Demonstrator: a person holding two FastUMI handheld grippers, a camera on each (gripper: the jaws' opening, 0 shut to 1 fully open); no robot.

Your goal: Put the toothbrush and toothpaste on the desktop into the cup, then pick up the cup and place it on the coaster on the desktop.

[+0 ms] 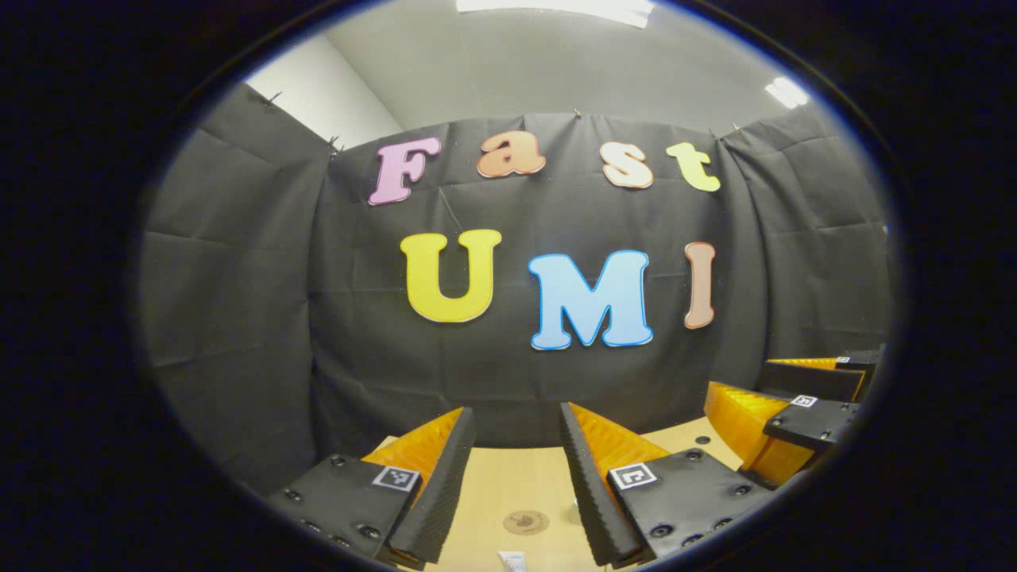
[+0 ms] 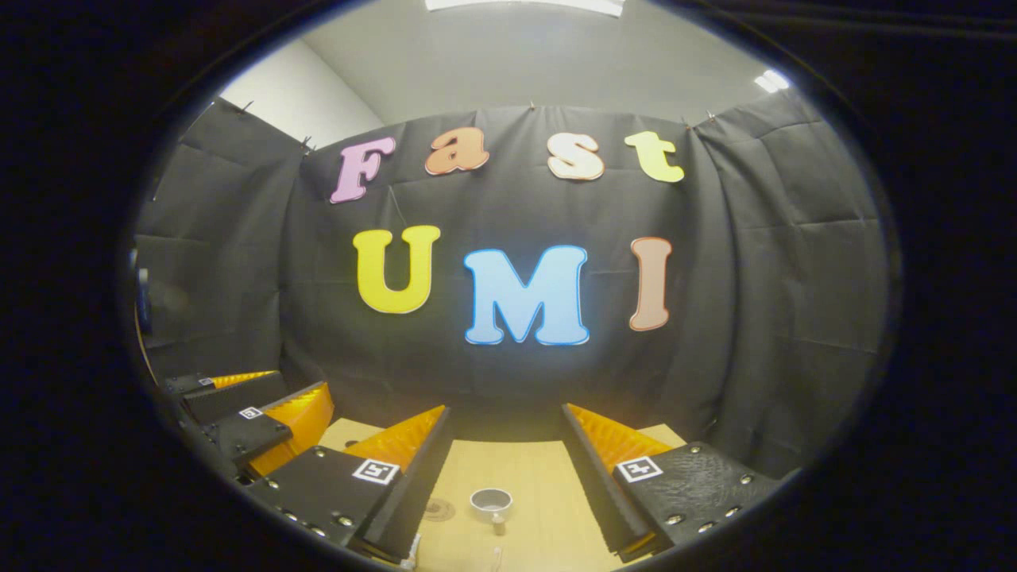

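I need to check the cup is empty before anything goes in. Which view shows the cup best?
The right gripper view: the cup stands on the desktop between that gripper's open fingers, its rim facing the camera, though too small to judge the inside. In the left gripper view I can make out the coaster, no cup.

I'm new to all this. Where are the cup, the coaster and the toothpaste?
cup (image 2: 491, 500): right gripper view, its rim.
coaster (image 1: 526, 522): left gripper view, its round face.
toothpaste (image 1: 512, 562): left gripper view, its visible end.
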